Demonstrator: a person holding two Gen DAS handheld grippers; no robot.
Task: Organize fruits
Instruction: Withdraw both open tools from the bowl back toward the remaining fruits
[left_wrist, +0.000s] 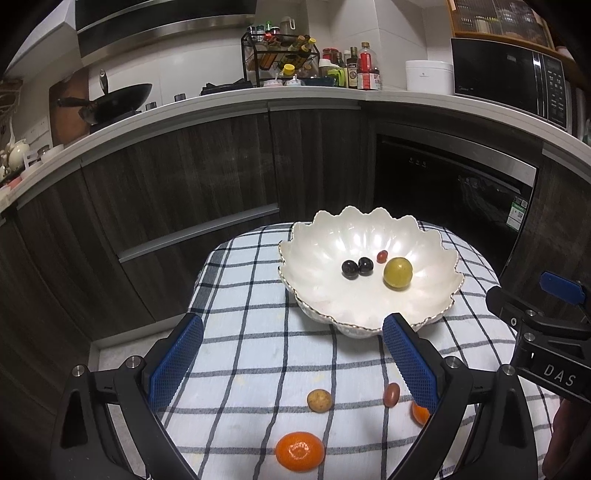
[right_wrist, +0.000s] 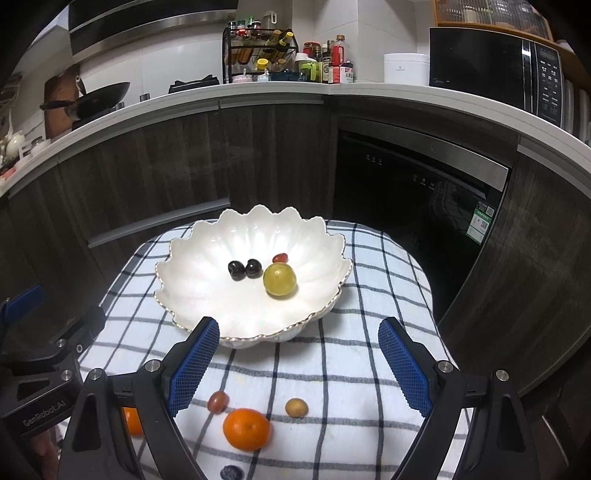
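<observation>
Left gripper (left_wrist: 291, 354) jaws wide apart, empty; right gripper (right_wrist: 299, 358) likewise, above tablecloth (right_wrist: 332, 369)

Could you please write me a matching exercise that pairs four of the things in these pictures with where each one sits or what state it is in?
Things:
1. large yellow-green round fruit
2. whole orange mandarin
3. white scalloped porcelain bowl
4. right gripper

Places or states:
A. open and empty, above the checked cloth
B. lying on the cloth, in front of the bowl
C. inside the bowl, beside two dark cherries
D. standing on the checked cloth, holding four fruits

Pairs: 1-C, 2-B, 3-D, 4-A
</observation>
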